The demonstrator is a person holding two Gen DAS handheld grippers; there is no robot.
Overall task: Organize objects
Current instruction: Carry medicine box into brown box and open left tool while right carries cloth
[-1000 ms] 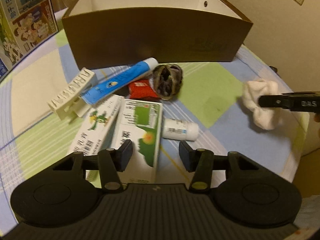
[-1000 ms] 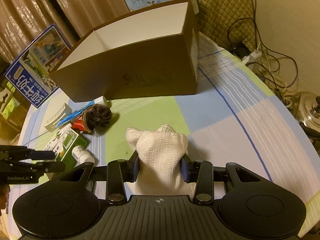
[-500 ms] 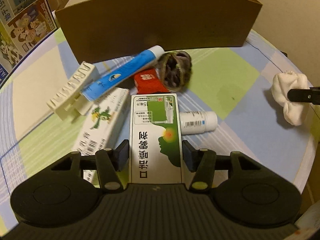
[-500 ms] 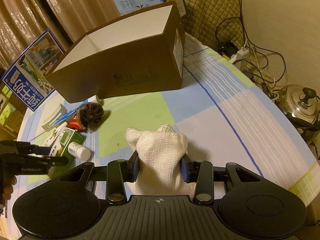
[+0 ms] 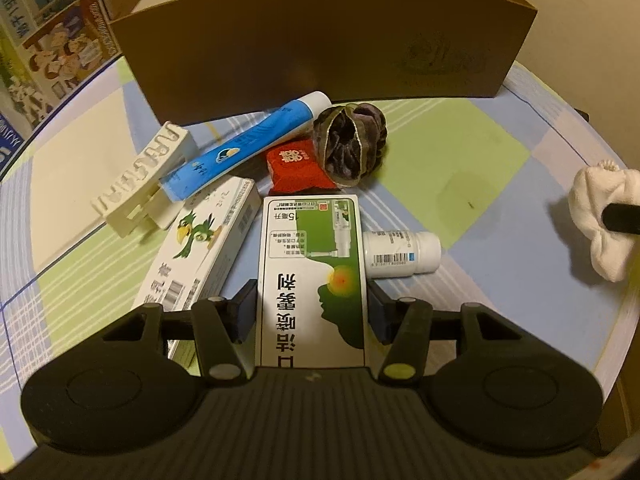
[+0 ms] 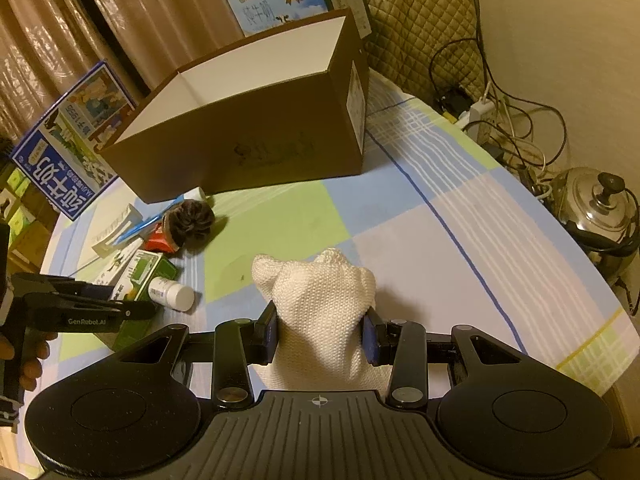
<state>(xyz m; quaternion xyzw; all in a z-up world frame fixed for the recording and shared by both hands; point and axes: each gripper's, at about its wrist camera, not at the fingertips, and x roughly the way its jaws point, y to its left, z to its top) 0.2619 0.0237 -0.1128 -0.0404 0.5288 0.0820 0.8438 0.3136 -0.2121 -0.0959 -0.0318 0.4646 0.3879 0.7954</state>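
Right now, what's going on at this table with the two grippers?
A person is tidying loose items beside an open brown box. The left gripper has its pads either side of a green-and-white spray carton; whether they grip it is unclear. The right gripper is shut on a white knitted cloth. A toothpaste tube, a white pill bottle, a dark scrunchie and a parrot carton lie on the tablecloth.
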